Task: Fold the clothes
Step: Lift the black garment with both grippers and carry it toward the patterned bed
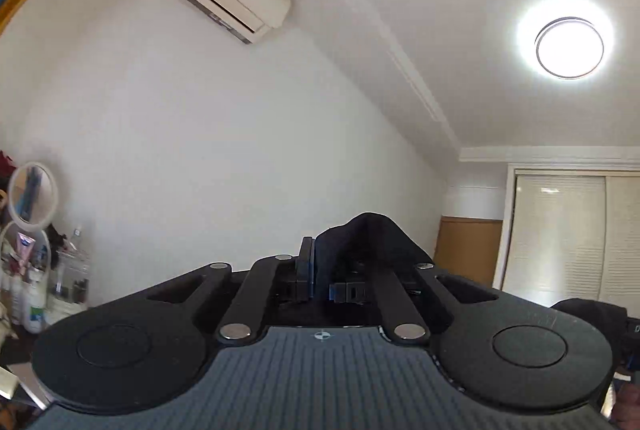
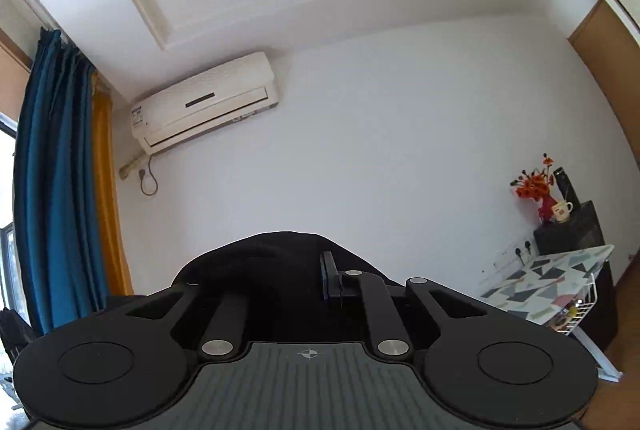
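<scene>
Ahead of and above the left hand-held gripper lies open air up to the bare white wall. To its left crowd a round mirror and white toiletry bottles. Ahead of the right hand-held gripper the way is clear; to its right stands a desk with a geometric-patterned top, to its left blue curtains.

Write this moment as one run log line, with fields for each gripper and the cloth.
left gripper: shut on black cloth | right gripper: shut on black cloth | both raised, pointing at wall and ceiling | fold surface: not in view
</scene>
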`<state>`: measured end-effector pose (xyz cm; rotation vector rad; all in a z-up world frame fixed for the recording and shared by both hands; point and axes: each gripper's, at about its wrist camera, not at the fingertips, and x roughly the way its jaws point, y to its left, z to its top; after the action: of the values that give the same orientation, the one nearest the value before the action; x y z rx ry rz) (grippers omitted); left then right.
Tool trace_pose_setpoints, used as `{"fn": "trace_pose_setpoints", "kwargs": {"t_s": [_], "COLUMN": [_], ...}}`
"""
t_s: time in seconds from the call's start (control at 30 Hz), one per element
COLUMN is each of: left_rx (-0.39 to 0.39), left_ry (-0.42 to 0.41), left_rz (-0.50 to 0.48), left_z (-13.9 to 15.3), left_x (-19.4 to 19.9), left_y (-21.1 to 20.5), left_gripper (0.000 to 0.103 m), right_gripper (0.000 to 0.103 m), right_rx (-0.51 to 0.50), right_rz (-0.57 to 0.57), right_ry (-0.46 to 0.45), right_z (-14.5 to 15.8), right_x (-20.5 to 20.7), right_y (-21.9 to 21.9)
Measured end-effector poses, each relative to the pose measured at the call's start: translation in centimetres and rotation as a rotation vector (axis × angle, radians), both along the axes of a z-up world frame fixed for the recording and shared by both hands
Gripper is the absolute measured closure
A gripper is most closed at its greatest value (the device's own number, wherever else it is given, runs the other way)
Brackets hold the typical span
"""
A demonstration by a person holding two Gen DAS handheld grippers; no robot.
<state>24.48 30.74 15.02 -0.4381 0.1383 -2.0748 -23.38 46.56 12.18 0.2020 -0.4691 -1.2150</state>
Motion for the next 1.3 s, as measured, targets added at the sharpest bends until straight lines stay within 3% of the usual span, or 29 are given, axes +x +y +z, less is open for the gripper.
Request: {"fn": "trace_pose_setpoints", "kwargs": {"t_s": [0.27, 0.6, 0.7, 0.87, 0.97, 1.1, 1.2, 1.3], "left_rx": [0.015, 0.053, 0.059, 0.035, 0.022, -0.085, -0.133, -0.133], "left_ry": [0.021, 0.076, 0.104, 0.101, 0.102, 0.084, 0.078, 0.081], "left_rz": [-0.157, -0.192, -0.176, -0.1, -0.045, 0.003, 0.009, -0.006], "left_z": [-0.6, -3.6, -4.3, -4.6, -3.2, -1.2, 0.1, 1.1], "left_x": [-9.3, -17.1, -18.4, -20.0, -20.8, -22.7, -24.9, -25.7], "left_y": [-2.2, -9.6, -13.0, -19.8, -24.9, -30.3, -33.1, -35.3], "left_gripper": [0.097, 0.097, 0.097, 0.097, 0.097, 0.097, 0.097, 0.097], "right_gripper": [0.091, 0.091, 0.091, 0.091, 0.091, 0.091, 0.091, 0.091], "right_rx": [0.027, 0.048, 0.07, 0.088, 0.1, 0.07, 0.038, 0.013], "right_rz": [-0.054, -0.194, -0.243, -0.274, -0.294, -0.319, -0.335, -0.346], "right_ry": [0.063, 0.094, 0.09, -0.002, -0.045, -0.052, -0.055, -0.055], "right_z": [0.6, 1.6, 1.0, 0.2, 0.9, 1.9, 2.5, 3.0], "right_x": [-7.2, -12.7, -15.0, -19.8, -22.7, -25.3, -27.0, -28.3], "right_y": [1.7, -2.3, -5.5, -14.2, -20.7, -27.6, -32.1, -35.7]}}
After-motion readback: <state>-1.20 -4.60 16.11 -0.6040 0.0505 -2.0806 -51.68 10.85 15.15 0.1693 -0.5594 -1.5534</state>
